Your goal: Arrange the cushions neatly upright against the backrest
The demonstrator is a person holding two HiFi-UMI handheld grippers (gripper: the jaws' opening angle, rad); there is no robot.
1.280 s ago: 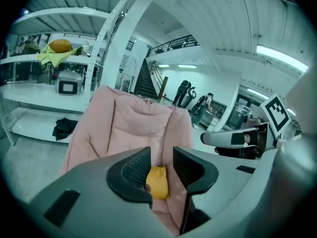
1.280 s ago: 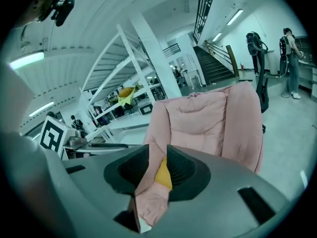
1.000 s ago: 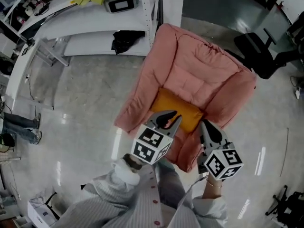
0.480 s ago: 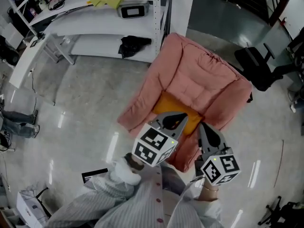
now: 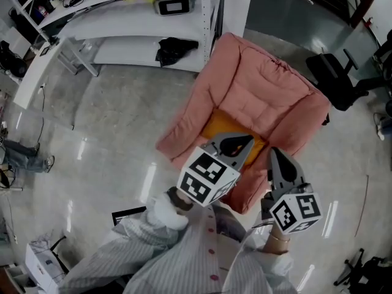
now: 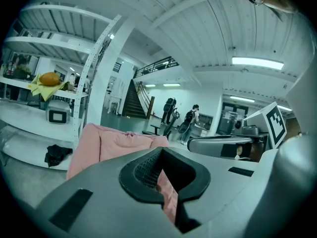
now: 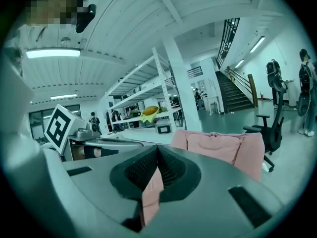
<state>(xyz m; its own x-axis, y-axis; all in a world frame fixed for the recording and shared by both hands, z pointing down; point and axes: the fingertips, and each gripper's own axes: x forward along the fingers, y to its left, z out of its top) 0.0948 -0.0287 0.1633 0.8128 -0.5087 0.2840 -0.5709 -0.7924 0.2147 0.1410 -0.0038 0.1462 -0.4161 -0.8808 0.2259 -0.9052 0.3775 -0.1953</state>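
In the head view, the left claw (image 5: 237, 144) and the right claw (image 5: 279, 157) hover side by side in front of a pink armchair (image 5: 257, 90). The orange cushion (image 5: 222, 126) lies on its seat just beyond the left claw's tips and is partly covered by them; it sits ahead and to the left of the right claw. White shelving (image 5: 122, 29) stands far off to the left of both claws. In the left gripper view, the left claw (image 6: 161, 175) is closed with nothing gripped (only the armchair's pink shows through the slit under the pads). The armchair's back (image 6: 116, 143) rises ahead of it, and the right claw lies just to its right. In the right gripper view, the right claw (image 7: 157, 171) is likewise closed and empty, with the armchair (image 7: 218, 145) ahead and a black office chair (image 7: 270, 128) beyond it to the right.
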